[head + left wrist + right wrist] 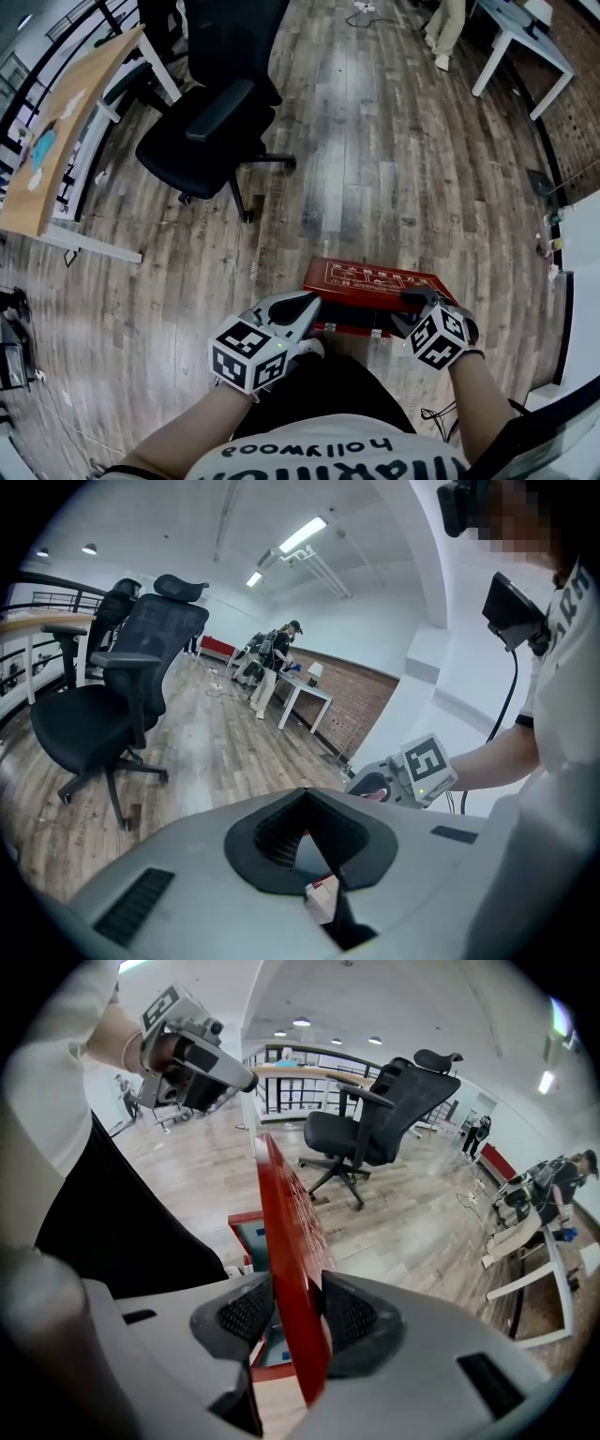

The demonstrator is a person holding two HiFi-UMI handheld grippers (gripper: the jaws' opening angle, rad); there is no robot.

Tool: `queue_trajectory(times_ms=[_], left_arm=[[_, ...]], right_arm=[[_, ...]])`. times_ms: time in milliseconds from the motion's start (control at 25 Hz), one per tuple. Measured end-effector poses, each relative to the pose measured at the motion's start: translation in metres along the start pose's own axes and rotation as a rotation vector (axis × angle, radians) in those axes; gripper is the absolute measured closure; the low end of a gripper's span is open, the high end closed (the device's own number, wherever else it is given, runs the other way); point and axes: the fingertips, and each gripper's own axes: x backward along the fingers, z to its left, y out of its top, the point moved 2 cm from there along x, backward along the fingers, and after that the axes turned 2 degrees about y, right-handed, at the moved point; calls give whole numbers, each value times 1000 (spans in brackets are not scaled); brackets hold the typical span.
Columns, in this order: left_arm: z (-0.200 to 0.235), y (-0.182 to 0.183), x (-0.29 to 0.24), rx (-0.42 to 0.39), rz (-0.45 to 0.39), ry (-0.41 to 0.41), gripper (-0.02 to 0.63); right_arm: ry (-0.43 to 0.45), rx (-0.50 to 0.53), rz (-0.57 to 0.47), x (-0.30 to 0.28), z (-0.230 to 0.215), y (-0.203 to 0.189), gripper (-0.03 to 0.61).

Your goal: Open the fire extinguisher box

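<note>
So the red fire extinguisher box [349, 328] is sitting on the wood floor [375, 141] right in front of the person's knees, and its lid [370, 279] is tipped up off the base, so you can see the printed top face from the head view. The right gripper [417, 300] is clamped on the lid's right-hand edge. In the right gripper view the red panel runs straight up between the two dark pads, and both pads are pressed against it. Behind the panel in that view you can make out the open base with a pale bluish inside. The left gripper [314, 302] is over at the box's left end, tip close to the lid's corner, though I honestly can't tell if it's touching. Its jaws are together at the tips with nothing pinched between them. There's just a sliver of something red and white showing through the little gap lower down in the left gripper view, too small to say what. A black office chair [211, 112] sits on the floor well apart from the box, up and to the left. There's a wood-topped table [66, 122] along the left edge, and a white one [525, 37] in the far right corner. Somebody's standing way back by a table in the left gripper view [277, 663].
</note>
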Motion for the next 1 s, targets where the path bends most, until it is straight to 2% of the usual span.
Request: queue_trajectory(times_ms=[320,440,800,1000], left_arm=[[3,13,-15,-84,38,-77,607],[6,16,-16,-95,48,-81,607],[3,27,-23,-10,-9,52,607],[-4,22,-18,49,-29,138,607]], right_arm=[[94,-47,0,3,-19,5,423],[133,-67,3,4,-24,7,423],[297,-71,-19,9,-31,7,422],[322,-64,-34,9,-36,9,423]])
